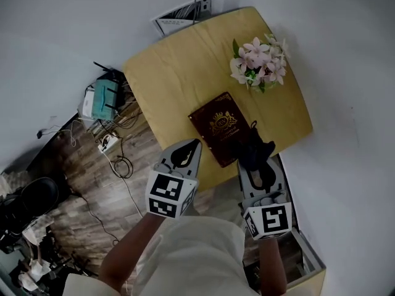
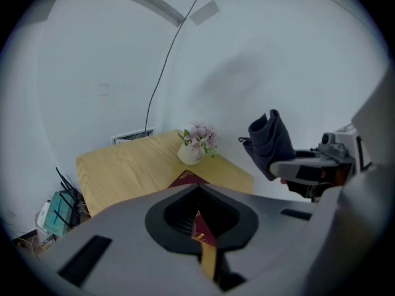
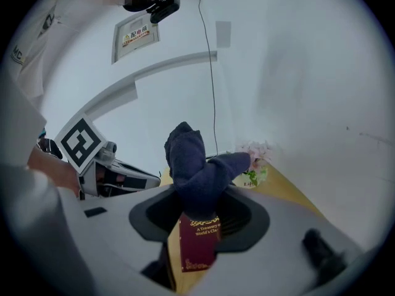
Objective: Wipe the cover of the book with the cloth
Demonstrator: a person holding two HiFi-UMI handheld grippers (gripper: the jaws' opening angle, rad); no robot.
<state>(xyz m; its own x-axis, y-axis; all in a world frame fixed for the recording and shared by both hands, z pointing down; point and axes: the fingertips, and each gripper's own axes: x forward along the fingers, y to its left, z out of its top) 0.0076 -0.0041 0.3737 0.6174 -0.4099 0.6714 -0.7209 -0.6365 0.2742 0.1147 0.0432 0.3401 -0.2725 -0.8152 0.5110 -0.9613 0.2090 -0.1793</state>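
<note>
A dark red book (image 1: 222, 127) with gold print lies flat near the front edge of the small wooden table (image 1: 179, 73). My right gripper (image 1: 256, 160) is shut on a bunched dark blue cloth (image 1: 255, 150), held above the table's front edge just right of the book's near corner. In the right gripper view the cloth (image 3: 194, 168) sticks up between the jaws, with the book (image 3: 199, 242) below. My left gripper (image 1: 192, 145) hovers by the book's near left side, jaws together with nothing in them. The left gripper view shows the book (image 2: 188, 178) and the cloth (image 2: 271, 142).
A pot of pink flowers (image 1: 259, 62) stands on the table's far right, close behind the book. Cables, a power strip (image 1: 108, 142) and a teal device (image 1: 105, 97) litter the wood floor to the left. A grey-framed box (image 1: 308, 251) sits at the lower right.
</note>
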